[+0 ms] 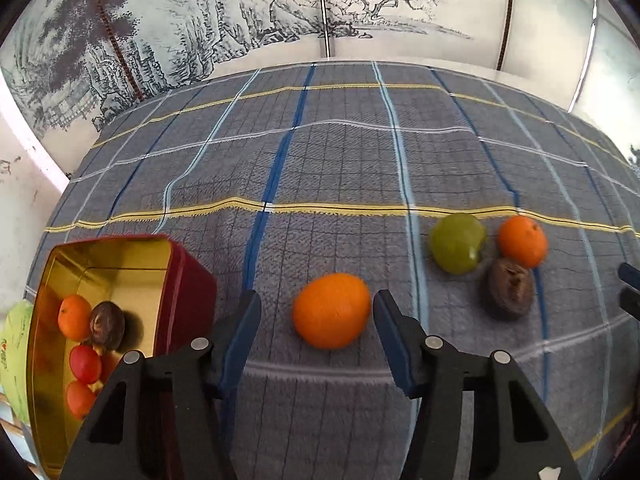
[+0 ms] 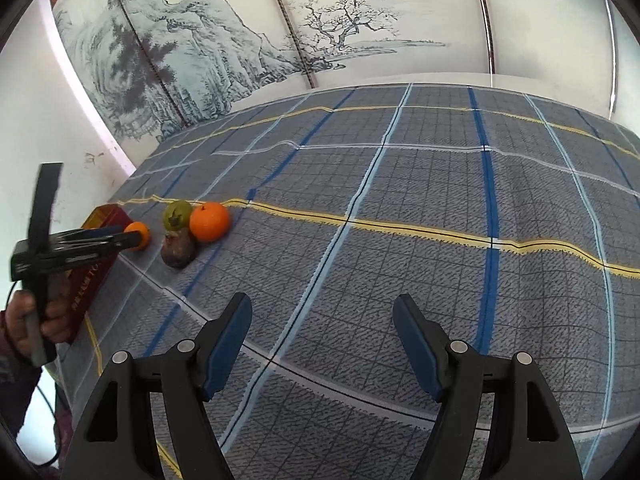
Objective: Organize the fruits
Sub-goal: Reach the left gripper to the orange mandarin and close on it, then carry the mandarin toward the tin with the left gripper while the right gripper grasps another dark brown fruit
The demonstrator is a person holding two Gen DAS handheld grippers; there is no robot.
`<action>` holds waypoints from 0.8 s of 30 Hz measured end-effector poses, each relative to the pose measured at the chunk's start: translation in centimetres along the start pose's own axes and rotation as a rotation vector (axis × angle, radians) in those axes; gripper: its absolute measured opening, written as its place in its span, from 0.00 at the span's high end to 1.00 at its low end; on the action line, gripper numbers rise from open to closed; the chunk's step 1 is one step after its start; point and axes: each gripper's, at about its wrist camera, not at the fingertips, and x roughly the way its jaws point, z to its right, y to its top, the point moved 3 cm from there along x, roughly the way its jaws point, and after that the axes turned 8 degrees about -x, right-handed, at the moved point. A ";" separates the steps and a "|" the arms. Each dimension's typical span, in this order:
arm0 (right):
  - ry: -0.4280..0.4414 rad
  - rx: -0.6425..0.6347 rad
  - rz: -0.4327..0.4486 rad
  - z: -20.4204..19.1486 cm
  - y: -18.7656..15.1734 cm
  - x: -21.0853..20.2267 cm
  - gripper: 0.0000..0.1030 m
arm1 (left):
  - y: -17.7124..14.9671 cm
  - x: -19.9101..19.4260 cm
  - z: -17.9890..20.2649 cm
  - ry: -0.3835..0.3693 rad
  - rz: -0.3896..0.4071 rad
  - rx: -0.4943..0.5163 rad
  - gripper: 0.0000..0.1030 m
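My left gripper is open, its fingers on either side of an orange fruit that lies on the plaid cloth; they do not touch it. A red tin with a gold inside stands at the left and holds several fruits: oranges, a red one and a brown one. A green apple, a small orange and a brown fruit lie together at the right. My right gripper is open and empty over bare cloth. In the right wrist view the left gripper is at the orange fruit.
The table is covered by a grey-blue plaid cloth. A painted landscape screen stands behind its far edge. A green object lies beyond the tin at the left. The person's hand holds the left gripper.
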 end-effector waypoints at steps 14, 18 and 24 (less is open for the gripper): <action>0.133 -0.103 0.003 -3.5 0.8 -0.2 0.33 | -2.4 -3.6 2.2 -0.134 0.061 -0.056 0.68; 0.275 -0.208 -0.025 -8.6 2.4 1.3 0.47 | -3.4 -7.0 2.6 -0.177 0.094 -0.068 0.68; 0.302 -0.234 -0.067 -11.7 4.4 4.9 0.51 | -4.0 -9.8 2.1 -0.185 0.124 -0.089 0.68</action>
